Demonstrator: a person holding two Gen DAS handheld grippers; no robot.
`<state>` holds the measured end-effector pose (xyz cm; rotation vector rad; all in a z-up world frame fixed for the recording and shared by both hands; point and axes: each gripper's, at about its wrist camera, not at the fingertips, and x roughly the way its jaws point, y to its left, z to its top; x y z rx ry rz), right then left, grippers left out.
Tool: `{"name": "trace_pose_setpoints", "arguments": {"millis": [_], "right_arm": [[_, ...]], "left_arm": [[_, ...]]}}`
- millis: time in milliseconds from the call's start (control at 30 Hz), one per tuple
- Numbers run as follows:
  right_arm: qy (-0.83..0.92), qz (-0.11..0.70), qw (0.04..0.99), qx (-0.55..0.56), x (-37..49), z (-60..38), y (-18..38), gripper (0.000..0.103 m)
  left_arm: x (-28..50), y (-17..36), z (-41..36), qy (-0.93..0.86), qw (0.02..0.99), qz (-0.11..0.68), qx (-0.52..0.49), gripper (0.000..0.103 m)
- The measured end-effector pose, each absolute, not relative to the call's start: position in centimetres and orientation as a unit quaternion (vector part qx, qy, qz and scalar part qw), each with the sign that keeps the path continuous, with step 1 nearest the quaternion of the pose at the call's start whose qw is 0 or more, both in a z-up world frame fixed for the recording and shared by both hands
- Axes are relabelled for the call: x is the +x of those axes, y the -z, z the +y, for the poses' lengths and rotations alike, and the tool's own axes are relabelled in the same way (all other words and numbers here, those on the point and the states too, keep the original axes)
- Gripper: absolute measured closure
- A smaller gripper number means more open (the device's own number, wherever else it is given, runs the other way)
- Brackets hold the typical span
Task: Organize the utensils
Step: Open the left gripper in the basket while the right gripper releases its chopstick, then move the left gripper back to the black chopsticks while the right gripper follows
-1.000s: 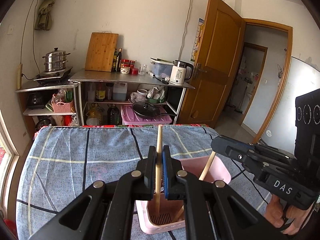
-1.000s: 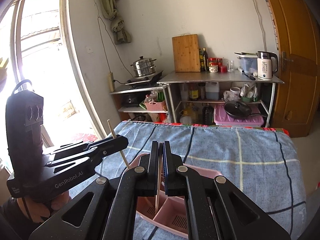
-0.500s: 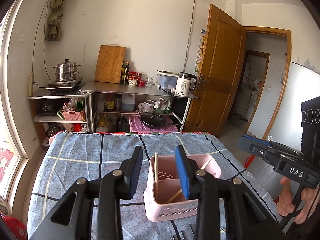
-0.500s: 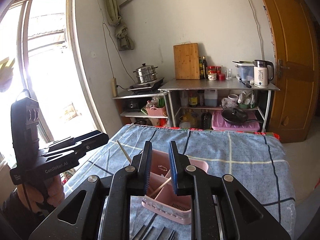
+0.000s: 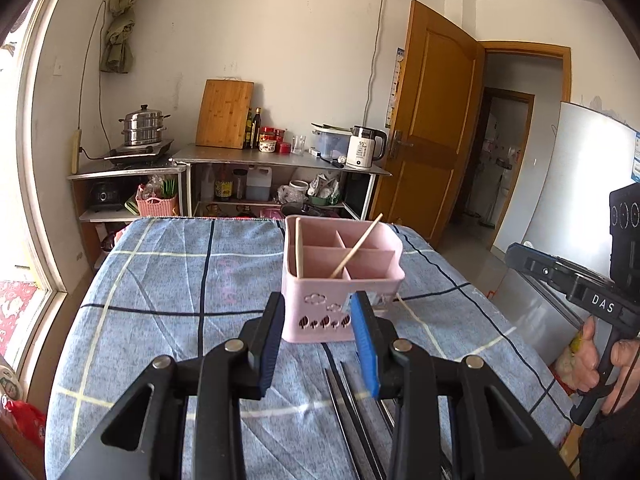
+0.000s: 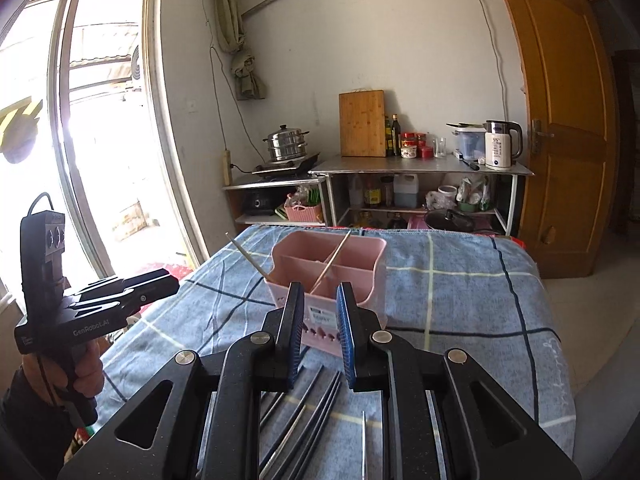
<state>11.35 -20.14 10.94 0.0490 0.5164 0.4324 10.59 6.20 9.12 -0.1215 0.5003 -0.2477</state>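
Note:
A pink divided utensil caddy (image 5: 340, 280) (image 6: 352, 268) stands on the blue checked tablecloth (image 5: 160, 300). Two wooden chopsticks rest in it: one upright at its left wall (image 5: 298, 248), one leaning to the right (image 5: 356, 246). In front of the caddy my left gripper (image 5: 316, 312) is open with nothing between its pads. Beside it, my right gripper (image 6: 318, 304) is also open and holds nothing. Several dark chopsticks (image 6: 316, 396) (image 5: 348, 400) and a thin metal utensil (image 6: 363, 440) lie on the cloth under the grippers.
A hand holds each gripper: the right gripper (image 5: 516, 254) shows at the right edge, the left gripper (image 6: 172, 280) at the left. Behind the table stand metal shelves (image 5: 280, 160) with a kettle, cutting board and steamer pot. A window is left, a wooden door right.
Both grippers were shut on wooden chopsticks over the caddy. They opened, left the chopsticks in it and drew back toward the near edge of the table.

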Motion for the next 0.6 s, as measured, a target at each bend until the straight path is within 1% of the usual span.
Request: {"name": "trace_pose_setpoints", "arguments": {"millis": [233, 600], "right_arm": [[-0.22, 0.269, 0.937, 0.04, 9.5, -20.9, -9.3, 0.086], [-0.209, 0.319, 0.923, 0.049, 10.4, -20.8, -5.4, 0.086]], "left_arm": [[9.0, -7.0, 5.8, 0.125, 0.954, 0.266, -0.063, 0.067], [10.3, -3.2, 4.6, 0.129, 0.937, 0.32, -0.057, 0.067]]}}
